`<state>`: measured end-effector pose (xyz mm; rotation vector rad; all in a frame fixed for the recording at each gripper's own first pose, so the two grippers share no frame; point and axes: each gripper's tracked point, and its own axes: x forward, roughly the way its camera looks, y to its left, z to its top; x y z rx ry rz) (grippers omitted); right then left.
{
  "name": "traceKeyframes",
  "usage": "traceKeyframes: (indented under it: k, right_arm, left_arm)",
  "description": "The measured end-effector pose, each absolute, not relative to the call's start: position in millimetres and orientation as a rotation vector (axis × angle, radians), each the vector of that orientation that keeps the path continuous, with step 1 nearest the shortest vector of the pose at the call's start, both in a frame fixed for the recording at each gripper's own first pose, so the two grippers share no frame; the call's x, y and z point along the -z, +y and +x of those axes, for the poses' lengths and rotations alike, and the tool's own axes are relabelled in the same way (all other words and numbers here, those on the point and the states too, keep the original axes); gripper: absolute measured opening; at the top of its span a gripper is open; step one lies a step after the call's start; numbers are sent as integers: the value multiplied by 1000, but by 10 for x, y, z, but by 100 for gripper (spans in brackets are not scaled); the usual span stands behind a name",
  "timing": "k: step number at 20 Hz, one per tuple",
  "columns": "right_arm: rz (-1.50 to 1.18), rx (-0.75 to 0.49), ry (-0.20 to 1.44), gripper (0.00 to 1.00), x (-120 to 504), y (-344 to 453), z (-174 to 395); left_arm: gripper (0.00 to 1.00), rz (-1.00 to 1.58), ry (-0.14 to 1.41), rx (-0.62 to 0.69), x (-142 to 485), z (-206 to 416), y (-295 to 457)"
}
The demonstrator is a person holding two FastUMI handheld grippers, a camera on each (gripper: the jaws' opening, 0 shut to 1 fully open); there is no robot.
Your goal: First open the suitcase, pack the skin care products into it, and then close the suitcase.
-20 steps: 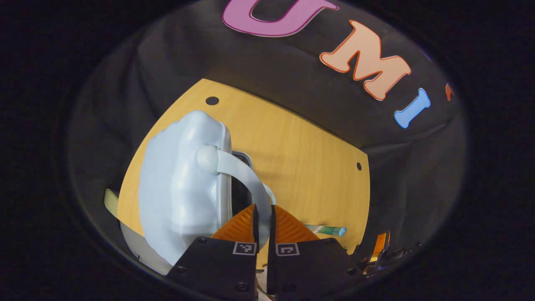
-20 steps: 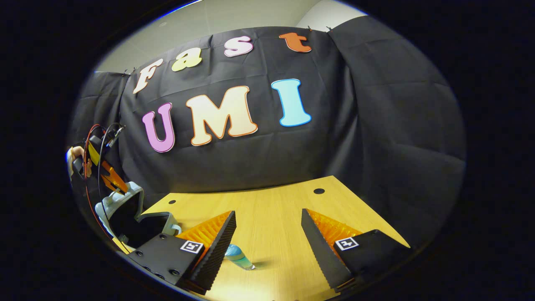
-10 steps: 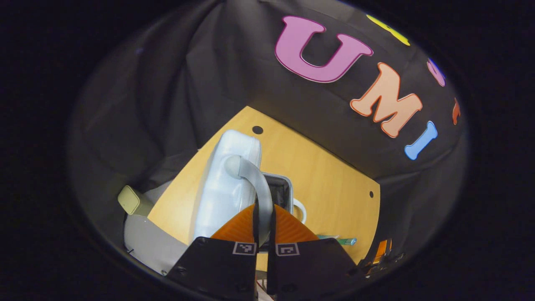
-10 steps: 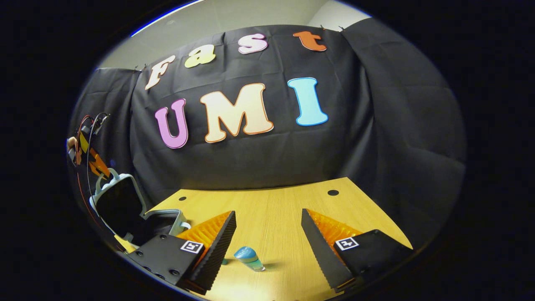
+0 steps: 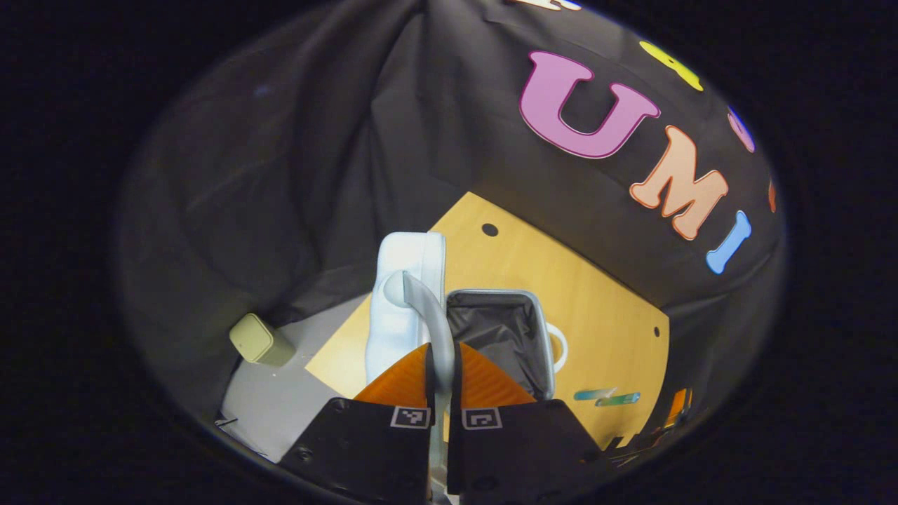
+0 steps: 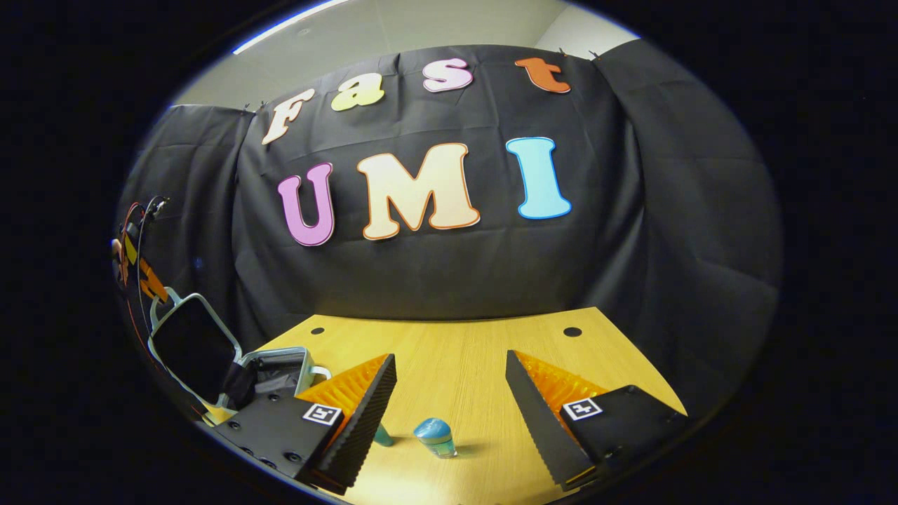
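Left gripper view: the left gripper (image 5: 440, 365) clamps the handle (image 5: 428, 315) of the suitcase (image 5: 491, 337) lid (image 5: 407, 294), raised upright on the table (image 5: 603, 315). The right gripper (image 6: 449, 393) waits, fingers spread, over what look like tubes (image 6: 435, 436). Swing the lid fully back before letting go.

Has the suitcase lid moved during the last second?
Yes. The suitcase lid has swung up and away from the base on the table, pulled by the left gripper.

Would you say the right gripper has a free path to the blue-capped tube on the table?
Probably yes: the right gripper is open, and the tube lies between its fingers on the bare table.
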<state>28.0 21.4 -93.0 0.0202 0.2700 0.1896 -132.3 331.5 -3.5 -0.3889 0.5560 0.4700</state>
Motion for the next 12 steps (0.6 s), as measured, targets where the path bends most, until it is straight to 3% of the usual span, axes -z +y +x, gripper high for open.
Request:
traceKeyframes:
  k: [12]
  right_arm:
    - [22,-233,290,95,960,558,321]
  left_arm:
    - [2,-579,603,-689,1111,-2059,4069]
